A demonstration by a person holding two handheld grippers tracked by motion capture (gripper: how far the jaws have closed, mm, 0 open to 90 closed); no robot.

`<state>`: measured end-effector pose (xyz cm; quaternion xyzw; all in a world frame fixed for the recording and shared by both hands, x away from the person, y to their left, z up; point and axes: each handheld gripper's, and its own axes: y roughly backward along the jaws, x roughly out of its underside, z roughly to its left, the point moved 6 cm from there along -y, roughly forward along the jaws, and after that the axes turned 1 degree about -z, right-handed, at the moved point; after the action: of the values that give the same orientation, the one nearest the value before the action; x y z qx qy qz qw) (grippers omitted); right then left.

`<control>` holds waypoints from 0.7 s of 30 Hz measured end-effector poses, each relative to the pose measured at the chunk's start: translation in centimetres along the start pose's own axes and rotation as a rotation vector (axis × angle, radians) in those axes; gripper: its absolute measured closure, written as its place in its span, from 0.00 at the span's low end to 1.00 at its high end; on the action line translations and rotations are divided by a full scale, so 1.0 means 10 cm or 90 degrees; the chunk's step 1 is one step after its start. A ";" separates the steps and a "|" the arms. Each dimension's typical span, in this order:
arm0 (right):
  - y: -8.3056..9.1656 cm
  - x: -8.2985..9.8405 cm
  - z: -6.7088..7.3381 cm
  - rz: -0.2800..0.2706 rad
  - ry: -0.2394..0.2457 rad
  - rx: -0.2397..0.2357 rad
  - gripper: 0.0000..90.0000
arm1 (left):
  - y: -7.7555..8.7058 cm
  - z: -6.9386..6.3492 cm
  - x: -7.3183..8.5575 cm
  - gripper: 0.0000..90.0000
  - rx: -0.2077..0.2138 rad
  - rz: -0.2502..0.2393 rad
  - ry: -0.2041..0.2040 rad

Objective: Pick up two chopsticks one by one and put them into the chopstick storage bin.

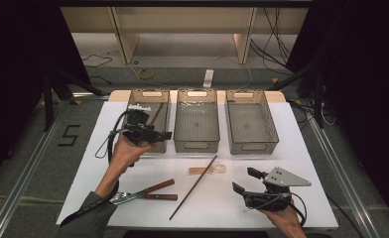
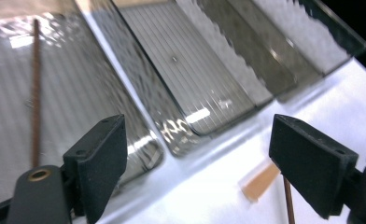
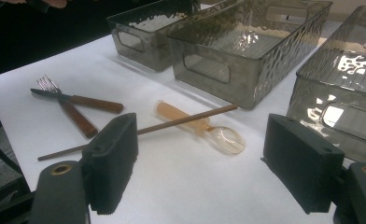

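My left gripper [image 1: 162, 136] hovers open over the front of the left grey bin [image 1: 133, 106], with nothing between its jaws [image 2: 197, 158]. Inside that bin lies a brown chopstick [image 2: 35, 93]. A second chopstick [image 1: 193, 187] lies slanted on the white mat, crossing a spoon [image 1: 208, 170] with an orange handle and a clear bowl. Left of them rest a wooden-handled fork [image 1: 133, 194] and knife [image 1: 161, 197]. My right gripper [image 1: 243, 179] is low at the front right, open and empty, its jaws [image 3: 200, 163] facing the chopstick [image 3: 172, 122] and spoon [image 3: 204, 127].
The middle bin [image 1: 197, 145] and right bin [image 1: 252, 146] stand beside the left one along the back of the white mat [image 1: 301, 163]. The fork [image 3: 71, 114] and knife [image 3: 95, 103] cross each other. Cables and table legs lie on the floor beyond.
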<state>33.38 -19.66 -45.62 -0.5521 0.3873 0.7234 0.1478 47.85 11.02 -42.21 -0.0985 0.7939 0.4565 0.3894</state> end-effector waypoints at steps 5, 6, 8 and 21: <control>0.00 0.00 -0.01 0.003 0.000 0.002 0.30 | -0.11 -0.20 0.14 0.21 0.007 0.029 -0.019; 0.00 0.00 -0.01 0.003 0.000 0.001 0.30 | -0.12 -0.24 0.17 0.21 0.009 0.039 -0.028; 0.00 0.00 0.00 0.002 0.001 0.003 0.30 | -0.14 -0.30 0.23 0.21 0.010 0.047 -0.036; 0.00 0.01 0.00 0.004 0.003 0.002 0.30 | -0.27 -0.60 0.55 0.21 0.030 0.103 -0.070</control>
<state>33.33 -19.66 -45.68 -0.5524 0.3906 0.7218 0.1460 42.32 5.76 -46.17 0.0000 0.7870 0.4724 0.3967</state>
